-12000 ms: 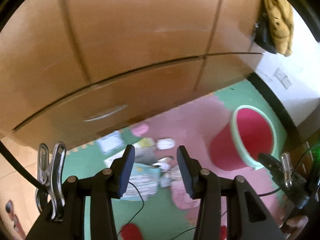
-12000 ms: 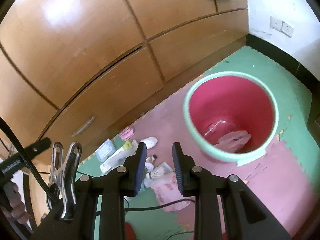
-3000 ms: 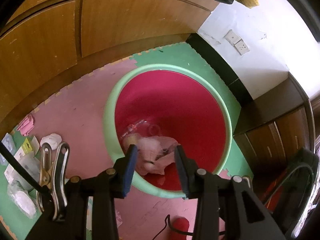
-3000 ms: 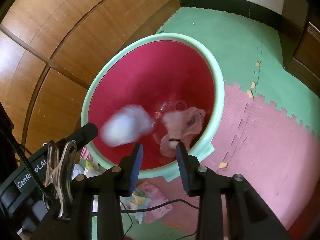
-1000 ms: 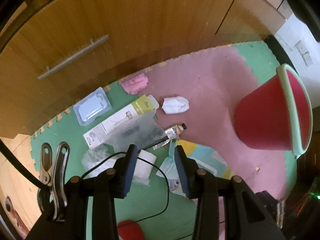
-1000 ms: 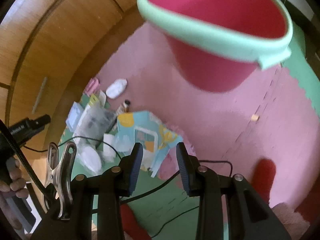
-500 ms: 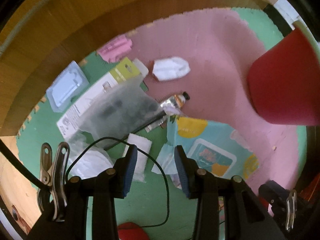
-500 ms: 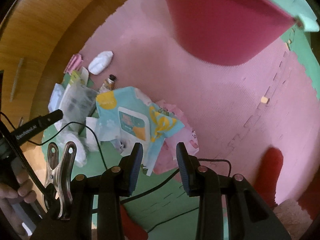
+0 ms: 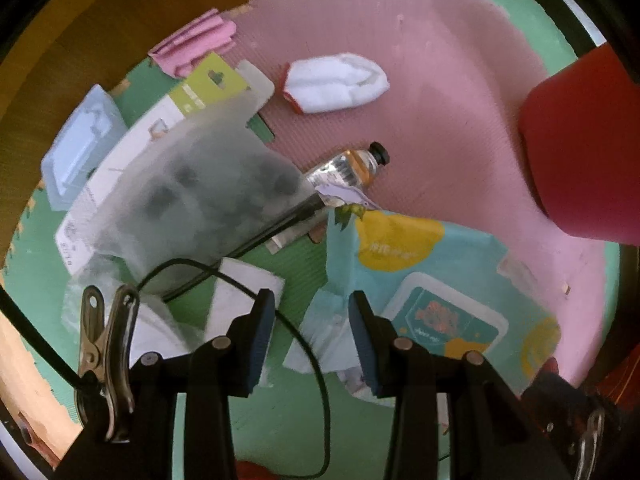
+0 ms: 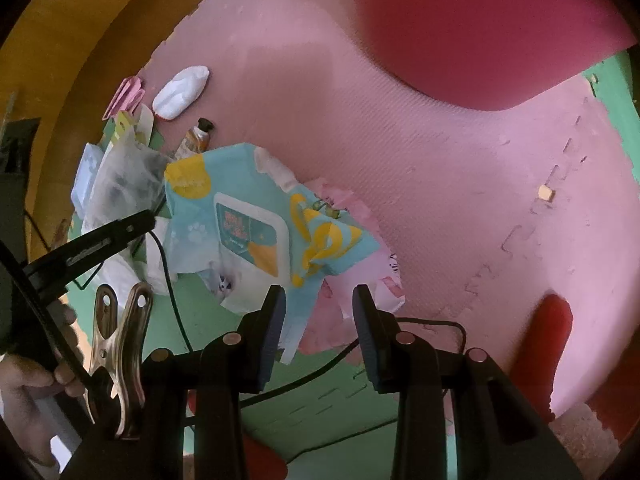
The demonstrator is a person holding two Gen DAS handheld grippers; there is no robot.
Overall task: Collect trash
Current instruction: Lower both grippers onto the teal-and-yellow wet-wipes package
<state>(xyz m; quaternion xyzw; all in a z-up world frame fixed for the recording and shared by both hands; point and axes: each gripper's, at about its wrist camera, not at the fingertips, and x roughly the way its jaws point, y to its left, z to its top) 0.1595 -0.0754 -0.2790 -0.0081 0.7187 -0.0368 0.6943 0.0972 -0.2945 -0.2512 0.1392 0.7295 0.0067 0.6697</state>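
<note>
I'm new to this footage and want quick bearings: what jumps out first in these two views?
A litter pile on the pink and green foam mat, topped by a blue and yellow wipes pack just beyond the open left gripper and right gripper. The red bin looms at the far right, past a white crumpled wad.

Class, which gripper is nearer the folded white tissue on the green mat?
Left. The left gripper hangs right beside the folded white tissue; the right gripper is farther off, over the blue wipes pack.
</note>
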